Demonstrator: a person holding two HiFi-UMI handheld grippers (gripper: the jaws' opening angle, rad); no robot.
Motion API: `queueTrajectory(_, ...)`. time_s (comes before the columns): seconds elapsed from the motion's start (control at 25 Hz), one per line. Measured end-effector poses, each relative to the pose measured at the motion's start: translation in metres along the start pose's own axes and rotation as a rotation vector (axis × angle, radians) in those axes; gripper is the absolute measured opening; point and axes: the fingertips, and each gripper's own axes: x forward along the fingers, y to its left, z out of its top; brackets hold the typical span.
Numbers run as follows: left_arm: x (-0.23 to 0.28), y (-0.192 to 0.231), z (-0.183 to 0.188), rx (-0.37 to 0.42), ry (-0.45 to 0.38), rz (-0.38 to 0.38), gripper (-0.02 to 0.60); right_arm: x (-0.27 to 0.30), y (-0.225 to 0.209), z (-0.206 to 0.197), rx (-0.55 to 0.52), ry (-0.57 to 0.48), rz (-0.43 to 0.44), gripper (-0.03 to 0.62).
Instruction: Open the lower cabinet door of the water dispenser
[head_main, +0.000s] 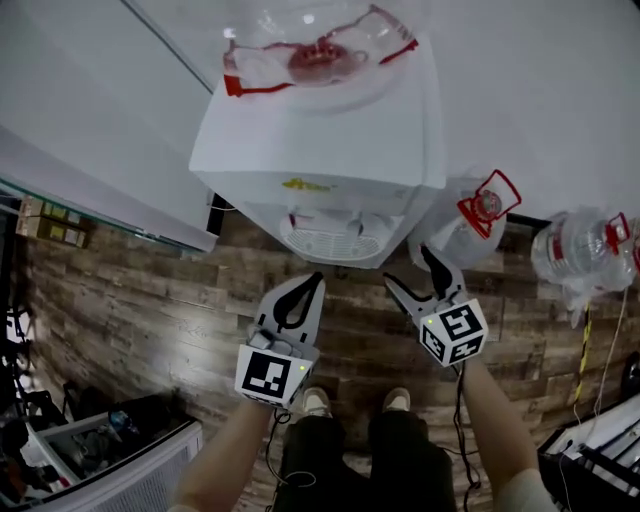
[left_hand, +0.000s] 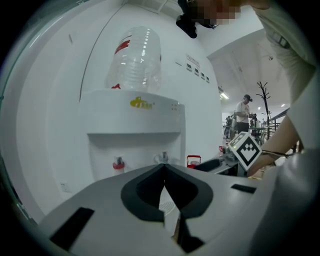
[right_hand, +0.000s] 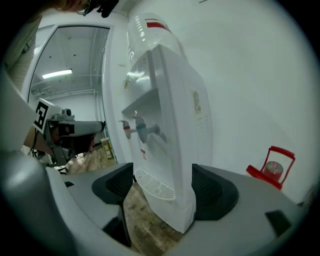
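The left claw (head_main: 317, 277), jaws together, and the right claw (head_main: 407, 266), jaws apart, hover before the water dispenser (head_main: 320, 140).

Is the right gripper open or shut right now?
Open. In the right gripper view, the right gripper has its fingers well apart, gripping nothing; the water dispenser stands beyond them.

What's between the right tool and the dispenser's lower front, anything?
Nothing visible. Only bare wood floor lies between the open right tool and the water dispenser. The spare bottles stand off to the side by the wall, clear of the path.
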Motion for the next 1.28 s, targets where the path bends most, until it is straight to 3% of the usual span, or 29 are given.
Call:
queueTrajectory(0.36, 0.029, 0.012, -0.112, 0.038, 0.066, 0.016, 0.006, 0.067, -0.033, -0.099, -0.025, 0.050, 0.006, 0.373)
queueTrajectory(0.56, 0.042, 0.010, -0.155, 0.035, 0.095, 0.024, 0.006, 0.097, -0.048, -0.140, -0.006, 0.060, -0.022, 0.446)
queueTrajectory(0.72, 0.048, 0.011, -0.178, 0.027, 0.102, 0.032, 0.006, 0.118, -0.053, -0.159, -0.020, 0.081, -0.037, 0.457)
queueTrajectory(1.0, 0.050, 0.026, -0.206, -0.019, 0.091, 0.038, 0.006, 0.135, -0.050, -0.179, -0.060, 0.083, 0.020, 0.383)
queueTrajectory(1.16, 0.048, 0.036, -0.215, -0.056, 0.101, 0.058, 0.006, 0.143, -0.059, -0.180, -0.042, 0.057, -0.019, 0.330)
queueTrajectory(1.28, 0.044, 0.041, -0.216, -0.052, 0.105, 0.064, 0.006, 0.146, -0.060, -0.181, -0.024, 0.038, -0.062, 0.345)
